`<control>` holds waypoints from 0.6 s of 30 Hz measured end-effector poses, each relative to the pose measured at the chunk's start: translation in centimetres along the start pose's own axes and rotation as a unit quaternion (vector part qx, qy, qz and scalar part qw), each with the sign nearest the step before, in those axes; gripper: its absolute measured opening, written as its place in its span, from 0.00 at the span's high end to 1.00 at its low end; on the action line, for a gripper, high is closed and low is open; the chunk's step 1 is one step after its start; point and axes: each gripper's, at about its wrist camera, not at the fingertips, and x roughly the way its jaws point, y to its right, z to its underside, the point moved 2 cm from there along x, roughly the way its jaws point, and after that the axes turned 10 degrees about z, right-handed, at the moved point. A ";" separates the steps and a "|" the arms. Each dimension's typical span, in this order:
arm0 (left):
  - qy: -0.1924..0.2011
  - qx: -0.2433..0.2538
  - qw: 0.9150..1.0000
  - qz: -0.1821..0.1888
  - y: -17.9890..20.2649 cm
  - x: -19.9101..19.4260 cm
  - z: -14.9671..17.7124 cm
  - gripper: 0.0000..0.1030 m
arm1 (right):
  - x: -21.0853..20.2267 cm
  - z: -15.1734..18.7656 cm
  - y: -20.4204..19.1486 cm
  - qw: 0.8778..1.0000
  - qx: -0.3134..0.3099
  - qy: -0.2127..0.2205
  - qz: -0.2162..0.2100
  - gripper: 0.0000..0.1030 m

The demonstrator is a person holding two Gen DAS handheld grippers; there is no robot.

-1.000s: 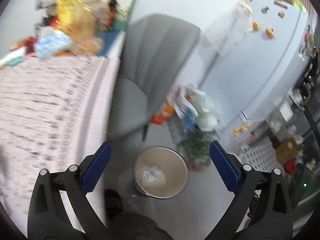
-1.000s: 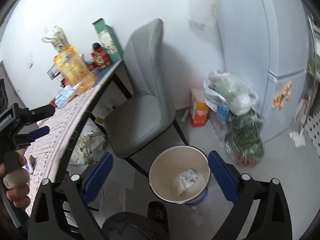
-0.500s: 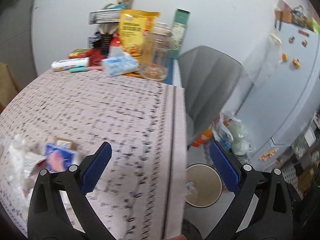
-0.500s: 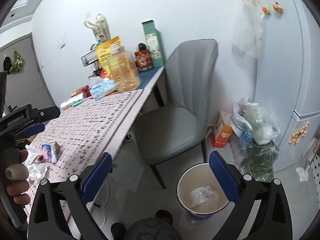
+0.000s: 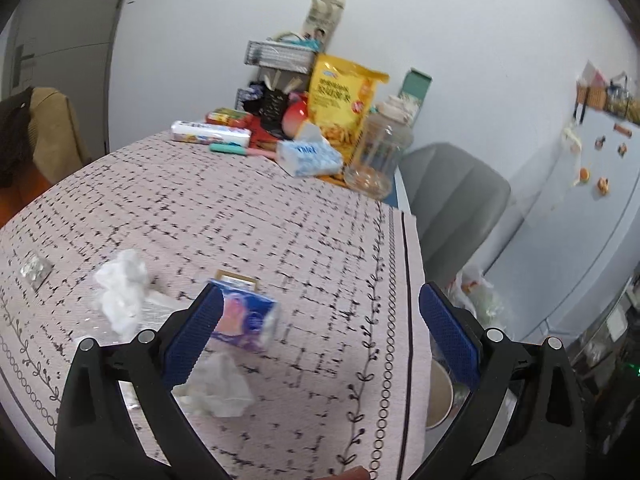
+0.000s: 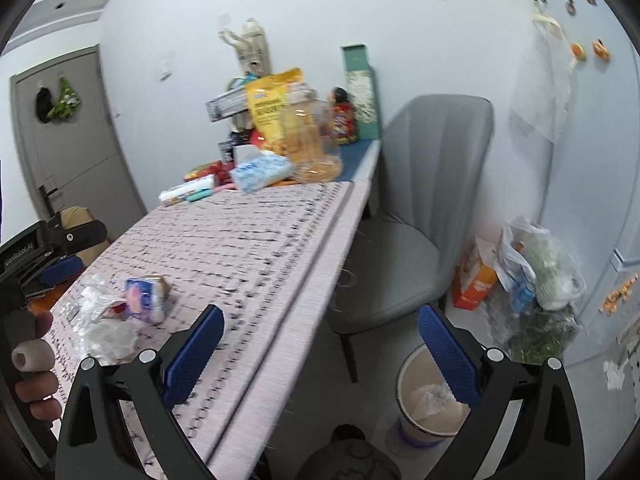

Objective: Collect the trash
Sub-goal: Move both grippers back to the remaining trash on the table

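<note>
Left hand-held gripper [image 5: 320, 332] now over table [image 5: 280, 220]; tissue [image 6: 434, 396] in bin [image 6: 412, 428].

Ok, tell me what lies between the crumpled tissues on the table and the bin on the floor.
In the right wrist view, only bare patterned tablecloth and the table's edge separate the tissues from the bin, which stands on the floor beside the grey chair.

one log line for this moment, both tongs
left tongs: open, over blue packet | right tongs: open, empty | bin: holds crumpled tissue
</note>
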 end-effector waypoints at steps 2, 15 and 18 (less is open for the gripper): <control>0.011 -0.007 1.000 0.000 -1.3 -1.0 0.3 0.06 | -0.2 0.1 -1.9 1.000 -0.026 0.002 -0.016 0.07; 0.027 -0.044 0.998 -0.042 -9.1 -6.2 1.9 0.06 | 0.2 1.9 -12.6 0.981 -0.117 -0.047 -0.145 0.07; 0.030 -0.065 0.996 -0.048 -11.4 -7.5 2.3 0.06 | 0.4 2.5 -14.6 0.976 -0.131 -0.065 -0.163 0.07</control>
